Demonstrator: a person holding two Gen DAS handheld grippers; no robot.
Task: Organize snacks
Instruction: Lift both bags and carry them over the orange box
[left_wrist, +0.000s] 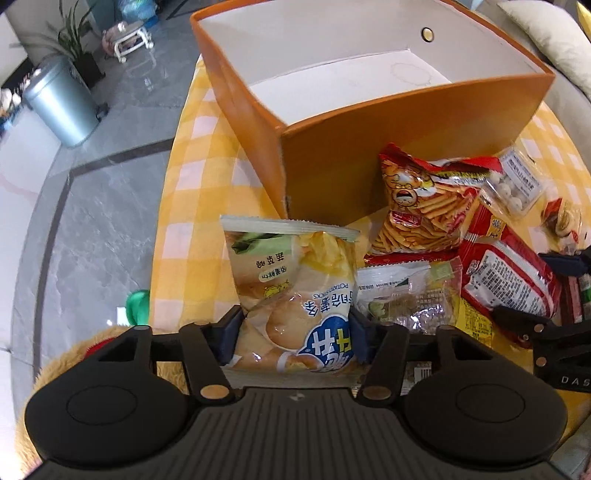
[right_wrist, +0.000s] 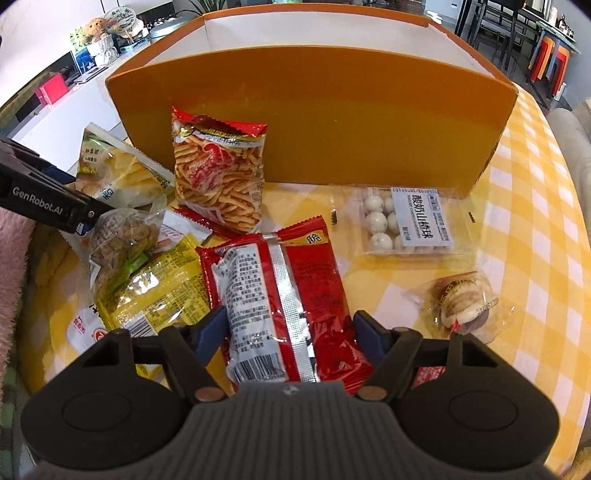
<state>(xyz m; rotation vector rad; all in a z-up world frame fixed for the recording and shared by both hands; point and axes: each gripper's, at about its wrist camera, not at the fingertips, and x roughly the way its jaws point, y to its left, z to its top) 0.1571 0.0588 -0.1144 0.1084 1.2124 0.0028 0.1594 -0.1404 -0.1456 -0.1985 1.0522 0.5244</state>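
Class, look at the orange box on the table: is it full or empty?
Empty as far as visible: the left wrist view shows the orange box with bare white floor and walls; its near corner is hidden.

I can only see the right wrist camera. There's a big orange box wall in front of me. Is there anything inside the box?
Observer: No. The left wrist view looks down into the orange box, and its white inside holds no snacks.
Child: What's the other gripper doing?
Observer: The left gripper has its fingers on both sides of the pale potato-stick bag, gripping its lower part.
Child: What's beside the table on that side?
Observer: A grey marble floor with a silver bin standing next to a potted plant.
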